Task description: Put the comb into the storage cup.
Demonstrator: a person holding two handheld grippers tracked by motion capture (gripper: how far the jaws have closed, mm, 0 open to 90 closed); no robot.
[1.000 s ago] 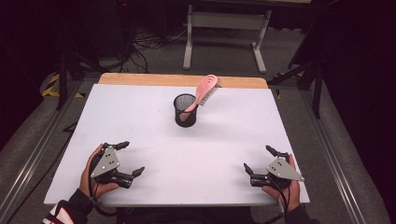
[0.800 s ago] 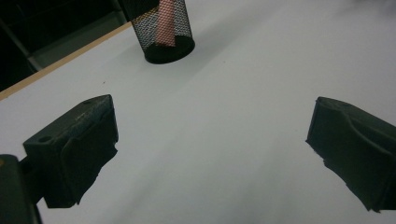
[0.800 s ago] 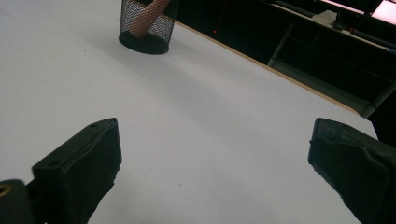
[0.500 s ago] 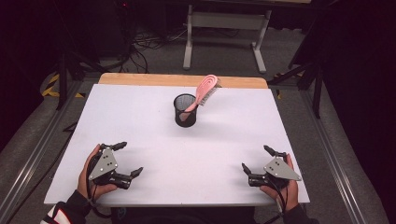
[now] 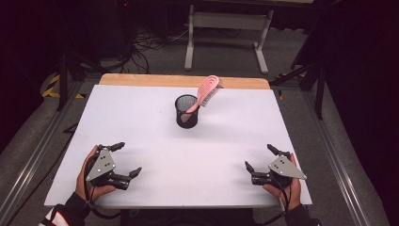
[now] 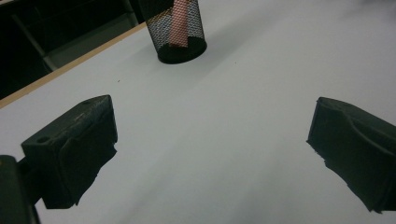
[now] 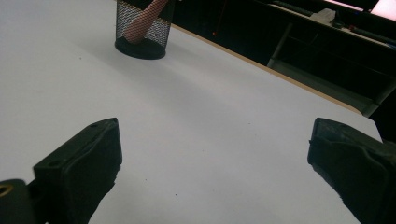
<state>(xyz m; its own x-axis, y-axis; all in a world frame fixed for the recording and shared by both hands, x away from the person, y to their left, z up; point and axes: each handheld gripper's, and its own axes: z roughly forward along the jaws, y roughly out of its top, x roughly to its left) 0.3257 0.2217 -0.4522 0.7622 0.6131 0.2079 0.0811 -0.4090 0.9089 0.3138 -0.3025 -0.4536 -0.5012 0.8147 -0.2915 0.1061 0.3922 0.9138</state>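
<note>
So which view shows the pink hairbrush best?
The high view: the whole pink hairbrush leans handle-down in the black mesh cup, bristled head clear of the rim. Both gripper views catch just its handle behind the mesh.

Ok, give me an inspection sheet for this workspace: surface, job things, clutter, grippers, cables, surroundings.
Surface: white tabletop, wooden strip along its far edge.
Job's things: black mesh cup upright; pink hairbrush stands in it, handle down, head leaning right above the rim.
Clutter: nothing seen.
Grippers: left gripper and right gripper open, near the front edge, holding nothing.
Cables: tangle on the floor behind the table.
Surroundings: dark room, grey stand behind.
</note>
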